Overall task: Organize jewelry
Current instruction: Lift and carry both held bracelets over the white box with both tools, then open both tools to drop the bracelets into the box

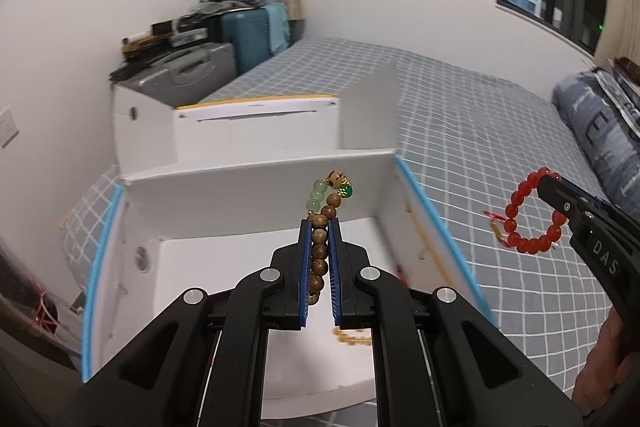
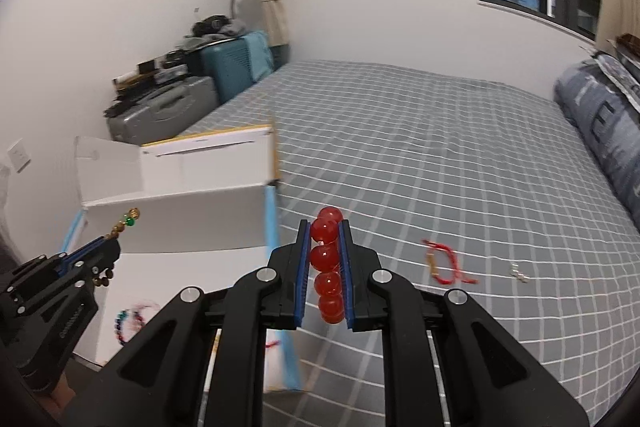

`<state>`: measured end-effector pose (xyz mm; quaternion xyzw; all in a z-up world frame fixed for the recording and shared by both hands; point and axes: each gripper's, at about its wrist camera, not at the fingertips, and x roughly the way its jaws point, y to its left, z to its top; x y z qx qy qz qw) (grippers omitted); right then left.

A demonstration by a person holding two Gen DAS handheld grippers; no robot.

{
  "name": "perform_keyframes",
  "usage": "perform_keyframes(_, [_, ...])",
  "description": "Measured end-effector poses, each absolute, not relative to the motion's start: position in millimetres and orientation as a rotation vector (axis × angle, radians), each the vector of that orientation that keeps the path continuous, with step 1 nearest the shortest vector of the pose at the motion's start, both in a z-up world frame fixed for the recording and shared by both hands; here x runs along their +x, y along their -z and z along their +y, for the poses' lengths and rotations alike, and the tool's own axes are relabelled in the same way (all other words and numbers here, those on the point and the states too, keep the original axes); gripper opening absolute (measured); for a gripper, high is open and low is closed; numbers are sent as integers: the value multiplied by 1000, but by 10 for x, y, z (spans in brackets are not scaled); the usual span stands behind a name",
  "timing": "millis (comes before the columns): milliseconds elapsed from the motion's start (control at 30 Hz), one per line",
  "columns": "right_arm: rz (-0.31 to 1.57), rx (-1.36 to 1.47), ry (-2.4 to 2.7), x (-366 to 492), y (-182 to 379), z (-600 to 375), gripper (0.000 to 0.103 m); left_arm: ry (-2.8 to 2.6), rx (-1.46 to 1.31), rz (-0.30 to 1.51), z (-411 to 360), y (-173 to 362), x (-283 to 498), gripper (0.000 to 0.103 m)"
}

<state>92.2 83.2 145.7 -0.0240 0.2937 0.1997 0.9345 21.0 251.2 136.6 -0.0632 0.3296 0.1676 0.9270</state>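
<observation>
My left gripper (image 1: 320, 223) is shut on a wooden bead bracelet (image 1: 325, 215) with pale green and dark green beads, held over the open white box (image 1: 256, 187). It also shows at the left of the right wrist view (image 2: 110, 243). My right gripper (image 2: 325, 225) is shut on a red bead bracelet (image 2: 326, 255), held above the bed to the right of the box; it shows in the left wrist view (image 1: 554, 187) with the red bracelet (image 1: 520, 223) hanging as a loop. A gold chain (image 1: 352, 337) and a multicoloured bracelet (image 2: 132, 319) lie in the box.
A red cord bracelet (image 2: 444, 267) and a small silver piece (image 2: 519, 273) lie on the grey checked bedsheet (image 2: 420, 155). A second white box (image 1: 248, 119) stands behind the first. Suitcases (image 1: 192, 71) stand by the wall. A pillow (image 2: 600, 123) lies at right.
</observation>
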Motion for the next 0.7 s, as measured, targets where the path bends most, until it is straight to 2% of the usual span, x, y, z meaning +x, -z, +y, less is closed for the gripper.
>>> perform_keyframes(300, [618, -75, -509, 784, -1355, 1465, 13, -418, -193, 695, 2923, -1234, 25, 8])
perform_keyframes(700, [779, -175, -505, 973, -673, 1976, 13, -442, -245, 842, 3155, -764, 156, 8])
